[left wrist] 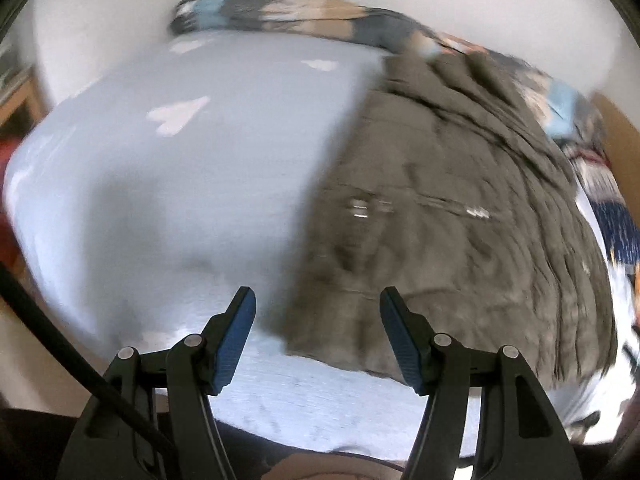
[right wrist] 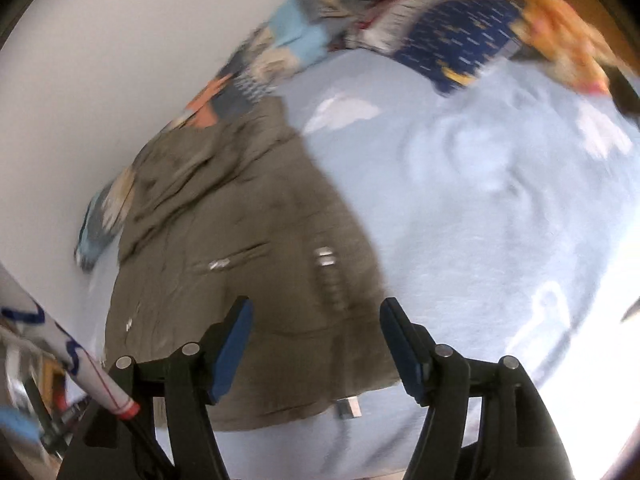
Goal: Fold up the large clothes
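Observation:
An olive-brown jacket lies spread on a pale blue bed sheet, with metal zip pulls showing on its front. It also shows in the right wrist view, on the sheet. My left gripper is open and empty, held above the jacket's near left edge. My right gripper is open and empty, held above the jacket's near hem. Both views are blurred by motion.
A patterned blanket in blue, orange and grey lies bunched along the bed's far side by the white wall; it also shows in the right wrist view. A white roll with red and blue marks sits at lower left.

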Demonstrator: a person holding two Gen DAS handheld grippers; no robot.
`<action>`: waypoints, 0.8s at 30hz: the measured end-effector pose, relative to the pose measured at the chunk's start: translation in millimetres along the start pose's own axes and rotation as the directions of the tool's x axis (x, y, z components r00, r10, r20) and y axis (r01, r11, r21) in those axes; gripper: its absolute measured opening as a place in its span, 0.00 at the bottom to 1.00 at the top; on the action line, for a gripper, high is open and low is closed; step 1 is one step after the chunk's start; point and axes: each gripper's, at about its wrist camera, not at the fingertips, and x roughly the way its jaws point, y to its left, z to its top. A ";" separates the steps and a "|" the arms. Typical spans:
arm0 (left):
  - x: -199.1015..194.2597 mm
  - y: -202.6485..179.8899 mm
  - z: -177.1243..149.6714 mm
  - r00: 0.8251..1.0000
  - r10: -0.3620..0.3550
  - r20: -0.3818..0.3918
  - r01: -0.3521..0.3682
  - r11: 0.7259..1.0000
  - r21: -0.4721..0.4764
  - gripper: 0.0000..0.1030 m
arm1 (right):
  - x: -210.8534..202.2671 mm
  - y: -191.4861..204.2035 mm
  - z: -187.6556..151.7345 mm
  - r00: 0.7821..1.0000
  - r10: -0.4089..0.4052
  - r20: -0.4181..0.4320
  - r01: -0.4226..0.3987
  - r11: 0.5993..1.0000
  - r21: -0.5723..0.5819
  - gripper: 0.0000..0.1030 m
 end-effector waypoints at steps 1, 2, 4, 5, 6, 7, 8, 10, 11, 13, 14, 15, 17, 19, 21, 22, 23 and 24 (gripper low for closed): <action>3.3 5.5 1.6 1.000 -0.008 -0.016 0.008 0.999 -0.035 0.62 | 0.4 -4.8 -0.2 1.000 -0.004 -0.001 0.004 1.000 0.020 0.68; 7.8 12.2 2.8 0.999 -0.029 -0.038 0.026 0.996 -0.080 0.62 | 2.2 -10.0 -0.4 1.000 -0.011 -0.007 0.011 0.999 0.037 0.68; 14.9 19.7 3.3 0.997 -0.051 -0.061 0.043 0.991 -0.128 0.62 | 4.2 -17.7 -0.6 1.000 -0.018 -0.014 0.018 0.998 0.059 0.68; 17.5 21.5 3.1 0.997 -0.049 -0.066 0.040 0.990 -0.134 0.62 | 4.3 -22.2 -0.7 1.000 -0.015 -0.016 0.017 0.997 0.076 0.68; 19.5 22.4 2.7 0.997 -0.045 -0.068 0.036 0.991 -0.131 0.62 | 5.5 -25.2 -0.1 1.000 -0.011 -0.017 0.012 0.996 0.090 0.68; 20.7 22.4 2.2 0.997 -0.045 -0.070 0.035 0.991 -0.127 0.62 | 6.4 -29.6 -0.3 1.000 -0.003 -0.020 0.005 0.994 0.107 0.68; 21.8 23.1 1.8 0.996 -0.048 -0.070 0.039 0.992 -0.124 0.62 | 8.6 -33.8 -0.1 1.000 0.001 -0.023 0.002 0.993 0.121 0.68; 23.7 26.6 1.5 0.996 -0.061 -0.070 0.052 0.990 -0.132 0.62 | 10.9 -37.4 -2.0 1.000 0.000 -0.029 0.004 0.991 0.137 0.68; 23.8 28.8 0.5 0.995 -0.068 -0.070 0.058 0.989 -0.137 0.62 | 13.2 -39.7 -2.2 0.999 0.000 -0.033 0.005 0.989 0.148 0.68; 24.2 30.6 -1.9 0.994 -0.079 -0.069 0.069 0.987 -0.145 0.62 | 17.5 -42.9 -3.3 0.999 0.021 -0.044 -0.012 0.984 0.179 0.68; 24.7 32.6 -2.5 0.994 -0.085 -0.071 0.073 0.986 -0.150 0.62 | 19.9 -42.1 -3.3 0.998 0.033 -0.050 -0.023 0.982 0.185 0.68; 25.3 34.1 -3.2 0.993 -0.093 -0.074 0.081 0.984 -0.158 0.62 | 21.9 -39.8 -2.8 0.998 0.035 -0.053 -0.025 0.983 0.182 0.68; 25.2 35.3 -3.8 0.991 -0.108 -0.073 0.094 0.980 -0.174 0.62 | 25.1 -35.9 -1.9 0.998 0.025 -0.057 -0.016 0.986 0.164 0.68; 25.9 37.4 -5.7 0.989 -0.121 -0.079 0.104 0.976 -0.191 0.64 | 27.7 -34.3 -1.9 0.998 0.028 -0.062 -0.018 0.987 0.161 0.68; 27.9 36.8 -7.5 0.986 -0.141 -0.087 0.121 0.972 -0.201 0.64 | 29.9 -33.9 -2.6 0.998 0.026 -0.060 -0.017 0.988 0.155 0.68; 29.3 35.3 -7.8 0.984 -0.153 -0.093 0.131 0.970 -0.203 0.65 | 31.9 -34.8 -3.3 0.998 0.018 -0.065 -0.008 0.989 0.150 0.68; 29.9 34.5 -8.1 0.982 -0.160 -0.096 0.138 0.970 -0.203 0.65 | 33.8 -37.0 -4.4 0.997 0.011 -0.071 0.000 0.988 0.152 0.68; 31.0 33.1 -8.6 0.982 -0.162 -0.098 0.140 0.970 -0.201 0.65 | 35.0 -38.8 -5.2 0.997 0.016 -0.072 -0.004 0.987 0.158 0.68</action>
